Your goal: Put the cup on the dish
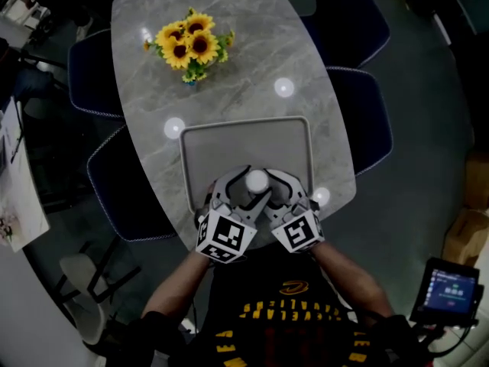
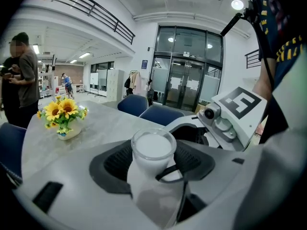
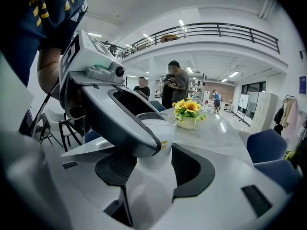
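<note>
While my left gripper [image 1: 238,183] and right gripper [image 1: 276,186] both clamp the cup [image 1: 256,180], jaws wide, uneven release risks toppling it below.

In the head view the left forearm [image 1: 179,281] comes in from 7 o'clock and the right forearm [image 1: 344,270] from 5 o'clock, with the wrists close together. The left hand-held gripper [image 1: 238,182] points toward 1 o'clock and the right hand-held gripper [image 1: 276,183] toward 11, their tips meeting and tilted downward. Each has its jaws spread wide, pads against the one cup [image 1: 256,181] between them.
</note>
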Motion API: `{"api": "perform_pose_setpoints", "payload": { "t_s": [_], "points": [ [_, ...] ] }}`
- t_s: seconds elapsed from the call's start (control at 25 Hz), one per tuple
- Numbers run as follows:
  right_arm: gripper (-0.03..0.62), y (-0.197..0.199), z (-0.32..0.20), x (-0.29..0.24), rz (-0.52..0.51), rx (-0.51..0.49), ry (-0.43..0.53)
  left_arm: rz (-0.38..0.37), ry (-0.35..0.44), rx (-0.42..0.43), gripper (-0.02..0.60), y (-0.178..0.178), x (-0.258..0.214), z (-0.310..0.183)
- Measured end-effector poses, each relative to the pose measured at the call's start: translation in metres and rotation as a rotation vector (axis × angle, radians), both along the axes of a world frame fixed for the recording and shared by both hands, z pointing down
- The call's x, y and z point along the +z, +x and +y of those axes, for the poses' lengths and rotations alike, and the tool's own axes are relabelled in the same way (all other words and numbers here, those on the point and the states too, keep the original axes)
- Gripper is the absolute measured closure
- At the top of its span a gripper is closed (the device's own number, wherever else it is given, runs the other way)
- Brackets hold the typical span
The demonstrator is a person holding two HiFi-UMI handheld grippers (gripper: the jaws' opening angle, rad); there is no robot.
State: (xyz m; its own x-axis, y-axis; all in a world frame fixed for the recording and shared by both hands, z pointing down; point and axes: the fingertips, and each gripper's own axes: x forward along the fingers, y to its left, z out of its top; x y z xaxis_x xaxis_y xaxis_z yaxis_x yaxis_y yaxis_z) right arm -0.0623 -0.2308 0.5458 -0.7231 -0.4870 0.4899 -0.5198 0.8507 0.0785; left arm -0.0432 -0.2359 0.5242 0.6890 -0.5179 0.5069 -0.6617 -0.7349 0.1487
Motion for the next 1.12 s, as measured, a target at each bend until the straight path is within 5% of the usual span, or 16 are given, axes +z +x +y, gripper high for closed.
{"api": "perform_pose_setpoints", "payload": {
  "t_s": [1.12],
  "points": [
    [0.364, -0.009, -0.019, 0.077, 0.165, 0.031, -0.079, -0.068, -0.083, 0.044, 0.314, -0.011, 0.079, -0.018]
  ]
}}
